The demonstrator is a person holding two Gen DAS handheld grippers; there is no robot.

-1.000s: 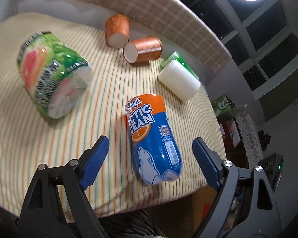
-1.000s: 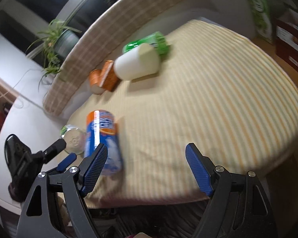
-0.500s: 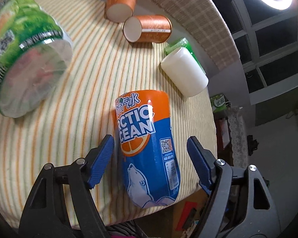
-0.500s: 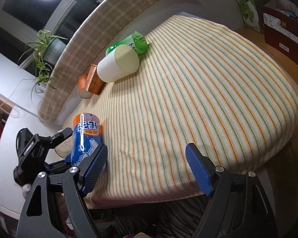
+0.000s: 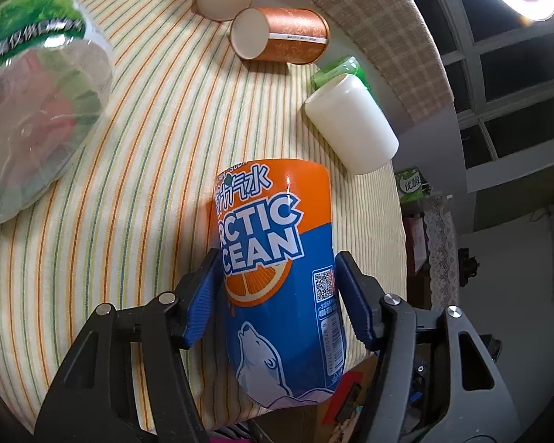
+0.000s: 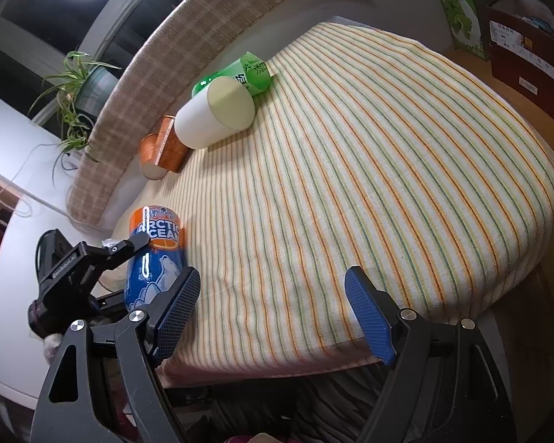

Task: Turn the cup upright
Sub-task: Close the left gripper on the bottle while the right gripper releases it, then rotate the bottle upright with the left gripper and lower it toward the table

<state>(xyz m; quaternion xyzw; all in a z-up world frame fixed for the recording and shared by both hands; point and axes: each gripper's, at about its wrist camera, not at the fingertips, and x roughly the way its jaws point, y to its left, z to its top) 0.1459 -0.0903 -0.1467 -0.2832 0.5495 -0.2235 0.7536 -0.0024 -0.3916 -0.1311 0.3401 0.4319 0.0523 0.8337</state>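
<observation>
A blue and orange "Arctic Ocean" cup (image 5: 277,265) lies on its side on the striped cloth near the table's front edge. My left gripper (image 5: 277,295) is closed around its middle, both blue pads against its sides. In the right wrist view the same cup (image 6: 155,254) lies at the left with the left gripper (image 6: 92,258) on it. My right gripper (image 6: 269,313) is open and empty above the cloth's near edge, to the right of the cup.
A white cup (image 5: 351,125) lies on its side against a green cup (image 5: 339,70). Two orange paper cups (image 5: 277,35) lie at the back. A large green-labelled clear cup (image 5: 37,110) lies at the left. The striped table (image 6: 387,184) drops off at front and right.
My left gripper moved forward over the blue and orange cup and closed its pads on the cup's sides. My right gripper stayed open and shifted only slightly.
</observation>
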